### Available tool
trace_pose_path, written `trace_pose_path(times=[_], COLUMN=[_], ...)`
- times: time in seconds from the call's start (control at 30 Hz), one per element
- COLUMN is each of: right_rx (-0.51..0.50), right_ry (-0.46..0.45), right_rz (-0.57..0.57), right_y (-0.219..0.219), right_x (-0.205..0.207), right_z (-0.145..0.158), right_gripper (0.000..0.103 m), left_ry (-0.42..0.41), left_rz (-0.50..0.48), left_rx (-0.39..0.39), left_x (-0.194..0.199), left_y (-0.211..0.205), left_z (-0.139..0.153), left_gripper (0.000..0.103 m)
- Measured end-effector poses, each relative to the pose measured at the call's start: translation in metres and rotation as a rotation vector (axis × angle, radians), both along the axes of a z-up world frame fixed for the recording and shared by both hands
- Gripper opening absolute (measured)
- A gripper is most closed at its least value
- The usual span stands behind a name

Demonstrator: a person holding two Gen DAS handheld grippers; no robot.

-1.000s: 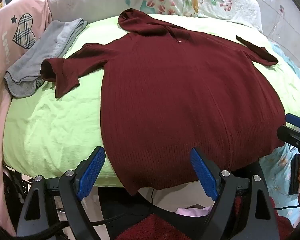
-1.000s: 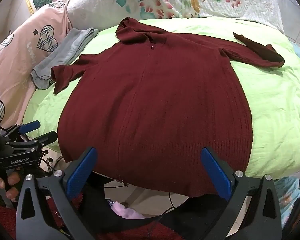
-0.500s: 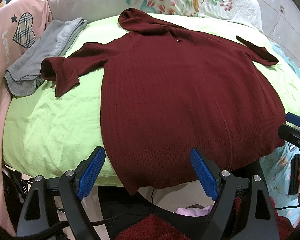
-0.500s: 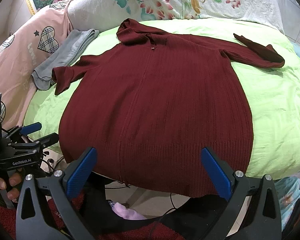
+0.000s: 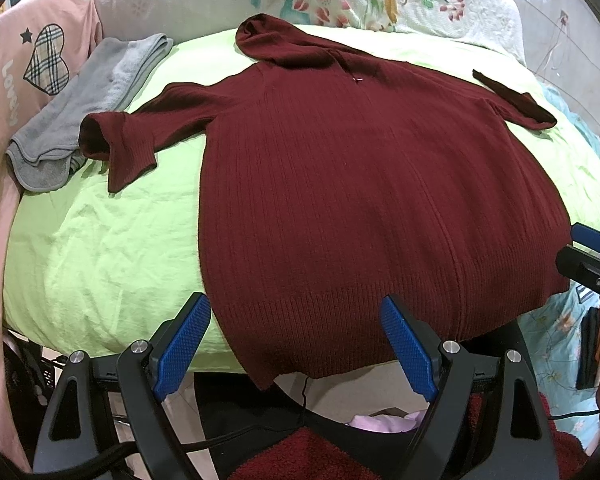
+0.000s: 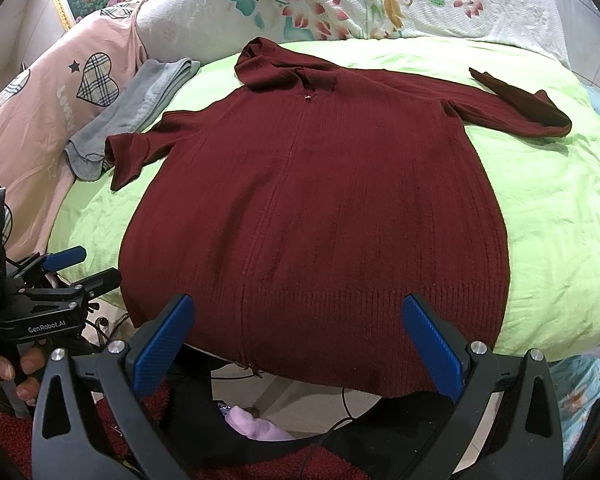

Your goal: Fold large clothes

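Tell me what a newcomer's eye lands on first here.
First, the dark red hooded sweater spread flat across the lime-green sheet, its hem hanging over the near bed edge. Next, the open blue-padded left gripper and right gripper hovering just short of that hem.

Bare green sheet [image 5: 100, 248] flanks the sweater [image 5: 360, 200] — grey towel [image 5: 84, 108] crowds its sleeve.

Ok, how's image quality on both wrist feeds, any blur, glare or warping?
Left wrist: sharp, evenly lit, no glare; fisheye bows the sweater and bed, corners vignetted black. Right wrist: equally sharp, same barrel warp; soft shadow under the sweater's hem.
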State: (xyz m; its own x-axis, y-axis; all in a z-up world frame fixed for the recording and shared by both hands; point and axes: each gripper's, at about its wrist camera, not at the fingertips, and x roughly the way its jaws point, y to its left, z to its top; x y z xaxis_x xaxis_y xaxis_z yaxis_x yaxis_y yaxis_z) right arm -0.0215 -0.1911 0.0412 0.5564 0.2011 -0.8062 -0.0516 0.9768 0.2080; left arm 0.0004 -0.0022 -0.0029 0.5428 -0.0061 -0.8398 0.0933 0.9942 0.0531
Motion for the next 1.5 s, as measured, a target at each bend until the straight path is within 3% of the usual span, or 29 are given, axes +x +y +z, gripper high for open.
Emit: trace_pose_path(times=[0.43,0.67,0.87,1.03,1.2,1.3,1.5], right_rx=[0.002,0.010,-0.091,-0.050,-0.022,-0.003,-0.030], right_ry=[-0.001,-0.006,0.010,-0.062,-0.116,-0.103,-0.179], right_rz=[0.000,-0.005,-0.025,-0.049,-0.084,-0.113,-0.201], right_y=[0.001,0.001,-0.004,-0.021,-0.047,-0.070,-0.133], right_x=[0.004,0.007,0.019,0.025,0.046,0.064,0.117], right_z=[0.003,0.004,-0.004,-0.002,0.002,0.008,0.040], right_gripper=[0.103,0.103,0.098,0.092,0.075,0.074,0.074], left_ry=[0.006,-0.025,-0.019,0.005,0.013,0.019,0.012], left_rz=[-0.003,-0.010,-0.022,-0.034,-0.038,-0.027,0.006], left_rx=[-0.015,0.021,0.016,0.060,0.068,0.067,0.047], left_x=[0.002,0.007,0.022,0.035,0.050,0.063,0.087], left_y=[0.002,-0.002,-0.007,-0.010,-0.010,-0.007,0.001], left_z=[-0.004,-0.009,-0.014,-0.019,-0.020,-0.019,-0.013], left_gripper=[0.087,0.087,0.087,0.087,0.087,0.087,0.087])
